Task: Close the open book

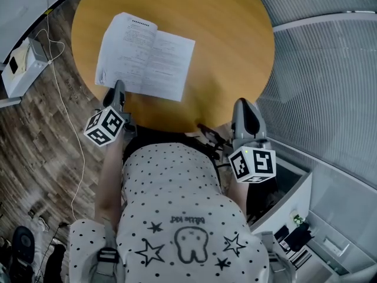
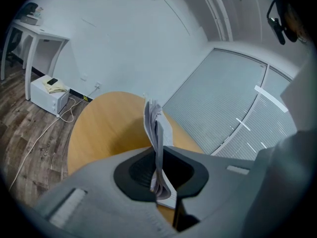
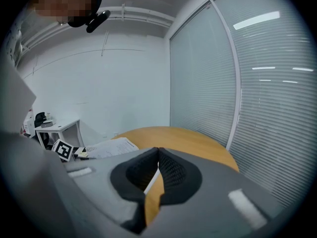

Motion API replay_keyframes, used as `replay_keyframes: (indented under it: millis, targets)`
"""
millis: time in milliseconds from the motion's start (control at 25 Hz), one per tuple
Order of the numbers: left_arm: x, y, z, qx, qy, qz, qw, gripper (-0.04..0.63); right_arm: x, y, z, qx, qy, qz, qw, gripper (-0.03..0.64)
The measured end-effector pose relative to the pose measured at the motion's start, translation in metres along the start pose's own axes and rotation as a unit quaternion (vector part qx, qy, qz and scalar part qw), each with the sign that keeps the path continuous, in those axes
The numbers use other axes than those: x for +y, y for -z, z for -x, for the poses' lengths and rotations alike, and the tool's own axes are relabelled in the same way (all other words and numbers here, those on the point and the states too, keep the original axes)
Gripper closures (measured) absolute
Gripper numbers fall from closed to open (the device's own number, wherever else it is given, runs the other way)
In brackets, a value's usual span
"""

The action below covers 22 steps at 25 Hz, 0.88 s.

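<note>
The open book [image 1: 145, 56] lies flat on the round wooden table [image 1: 235, 52], white printed pages up. My left gripper [image 1: 119, 87] is at the book's near left corner, shut on a few pages there. In the left gripper view those pages [image 2: 156, 128] stand edge-on between the pads of the left gripper [image 2: 157, 182], raised off the table [image 2: 104, 128]. My right gripper [image 1: 244, 108] hovers over the table's near edge, right of the book and apart from it. Its tips meet with nothing between them in the right gripper view [image 3: 158, 150], and the book [image 3: 106, 147] shows at the left.
A white box [image 1: 20, 69] and a loose cable [image 1: 62, 99] lie on the wooden floor to the left. A wall of blinds [image 1: 330, 69] curves round the right side. A white desk [image 2: 29, 31] stands at the far wall. The person's dotted shirt [image 1: 177, 205] fills the foreground.
</note>
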<state>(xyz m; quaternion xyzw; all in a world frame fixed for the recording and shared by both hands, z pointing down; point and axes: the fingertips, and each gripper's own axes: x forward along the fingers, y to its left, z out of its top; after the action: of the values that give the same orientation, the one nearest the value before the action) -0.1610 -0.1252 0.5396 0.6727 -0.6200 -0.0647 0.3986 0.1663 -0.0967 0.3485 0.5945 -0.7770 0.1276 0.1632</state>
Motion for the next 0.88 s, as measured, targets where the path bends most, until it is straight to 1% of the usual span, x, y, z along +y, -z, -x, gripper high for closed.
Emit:
replay_keyframes:
  millis: [320, 600, 880]
  targets:
    - [-0.016, 0.002, 0.002, 0.008, 0.009, -0.033, 0.9994, 0.557, -0.006, 0.002, 0.003, -0.005, 0.004, -0.007, 1.0, 0.614]
    - [-0.027, 0.005, 0.002, 0.014, 0.014, -0.07, 0.9974, 0.557, -0.014, 0.003, 0.006, -0.012, 0.014, -0.016, 1.0, 0.614]
    - [-0.043, 0.013, 0.0, 0.025, 0.015, -0.121, 0.9923, 0.557, -0.027, 0.006, 0.009, -0.013, 0.02, -0.023, 0.999, 0.612]
